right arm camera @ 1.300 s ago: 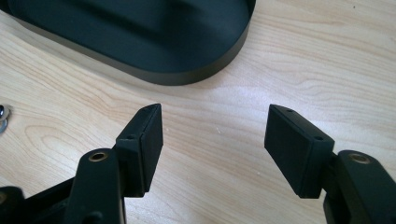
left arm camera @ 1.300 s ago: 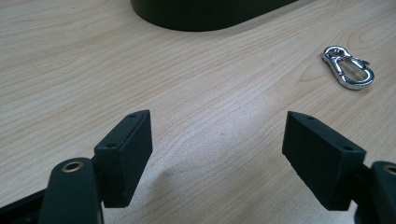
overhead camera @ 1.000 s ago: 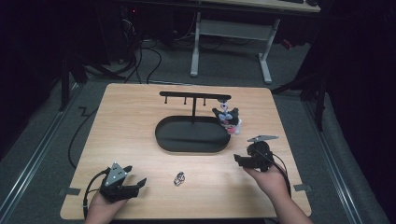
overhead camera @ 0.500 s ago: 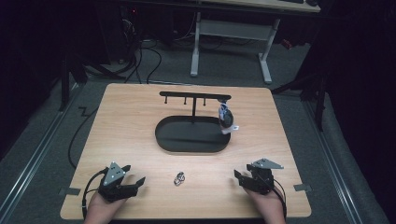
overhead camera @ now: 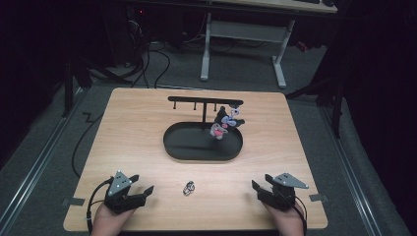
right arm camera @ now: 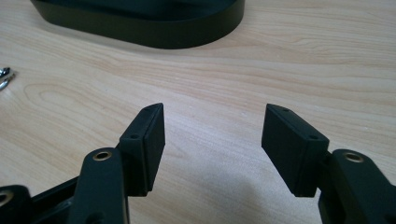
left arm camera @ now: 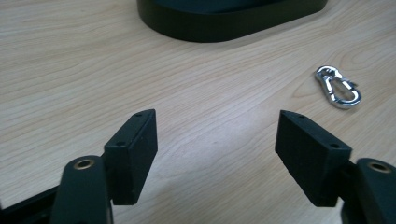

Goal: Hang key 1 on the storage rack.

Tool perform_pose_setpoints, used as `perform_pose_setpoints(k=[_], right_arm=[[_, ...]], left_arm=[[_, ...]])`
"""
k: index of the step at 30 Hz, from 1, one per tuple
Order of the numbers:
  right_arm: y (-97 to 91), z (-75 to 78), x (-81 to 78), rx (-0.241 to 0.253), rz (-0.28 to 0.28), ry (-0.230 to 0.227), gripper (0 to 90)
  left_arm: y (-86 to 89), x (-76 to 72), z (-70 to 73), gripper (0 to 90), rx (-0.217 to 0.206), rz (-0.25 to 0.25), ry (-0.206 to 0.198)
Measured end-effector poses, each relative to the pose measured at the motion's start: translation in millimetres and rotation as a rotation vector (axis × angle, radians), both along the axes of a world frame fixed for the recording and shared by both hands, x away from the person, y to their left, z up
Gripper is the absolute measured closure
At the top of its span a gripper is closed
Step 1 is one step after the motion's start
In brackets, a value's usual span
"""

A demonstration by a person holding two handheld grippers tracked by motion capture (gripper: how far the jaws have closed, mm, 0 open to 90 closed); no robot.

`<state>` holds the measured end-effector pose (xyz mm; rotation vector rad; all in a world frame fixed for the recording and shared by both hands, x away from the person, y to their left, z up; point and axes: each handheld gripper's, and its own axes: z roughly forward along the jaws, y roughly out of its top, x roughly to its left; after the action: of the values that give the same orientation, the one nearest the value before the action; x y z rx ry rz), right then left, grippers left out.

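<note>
We see the right gripper (overhead camera: 256, 189) back near the front edge of the table (overhead camera: 137, 123), on our right side; a second ago it was up beside the keychain charm (overhead camera: 223, 124) at the right end of the black rack (overhead camera: 204, 102), and half a second ago it had already dropped most of the way to where it rests now. Its jaws stand wide with nothing between them, bare wood showing in the gap in the right gripper view. The charm hangs from the rack's right-hand hook, above the black oval tray (overhead camera: 172, 147), well ahead of the right gripper (right arm camera: 212, 126) and a little to its left. It has turned and swung since the earlier frames, so we judge that it was just let go and is settling on its hook.

The left gripper (overhead camera: 142, 192) sits where it was at the front left. Its jaws have just been closing a little, yet they are wide apart and empty. The silver carabiner clip (left arm camera: 337, 86) lies flat on the wood ahead of the left gripper (left arm camera: 217, 135) and off to its right, apart from the pads, between the two grippers.

We judge that the charm is hung and the clip is the next thing to pick up.
</note>
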<state>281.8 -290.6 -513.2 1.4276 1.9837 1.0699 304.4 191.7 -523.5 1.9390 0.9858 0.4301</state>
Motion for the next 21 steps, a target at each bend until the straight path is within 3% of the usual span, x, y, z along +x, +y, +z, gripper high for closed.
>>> perform_pose_setpoints(k=[7, 10, 14, 15, 16, 21], right_arm=[[1.1, -2.0, 2.0, 0.013, 0.014, 0.001, 40.7], [3.2, -0.9, -0.1, 0.016, 0.027, 0.001, 41.0], [4.0, 0.4, -3.6, 0.019, 0.043, -0.01, 41.2], [3.6, 0.5, -4.5, 0.019, 0.047, -0.011, 41.4], [1.9, 0.7, -6.0, 0.024, 0.05, -0.013, 41.6], [-3.9, 1.1, -7.4, 0.044, 0.048, -0.012, 42.1]], left_arm=[[-17.6, -3.0, 4.7, 52.0, 0.004, -0.033, -0.005], [-27.8, -4.3, 4.7, 64.1, 0.017, -0.046, 0.007], [-44.8, -7.2, 5.5, 81.3, 0.065, -0.049, 0.004], [-49.7, -7.9, 5.4, 81.3, 0.085, -0.052, 0.0], [-59.8, -8.0, 3.9, 86.7, 0.105, -0.057, 0.008], [-85.7, -1.4, -1.3, 90.0, 0.129, -0.091, 0.04]])
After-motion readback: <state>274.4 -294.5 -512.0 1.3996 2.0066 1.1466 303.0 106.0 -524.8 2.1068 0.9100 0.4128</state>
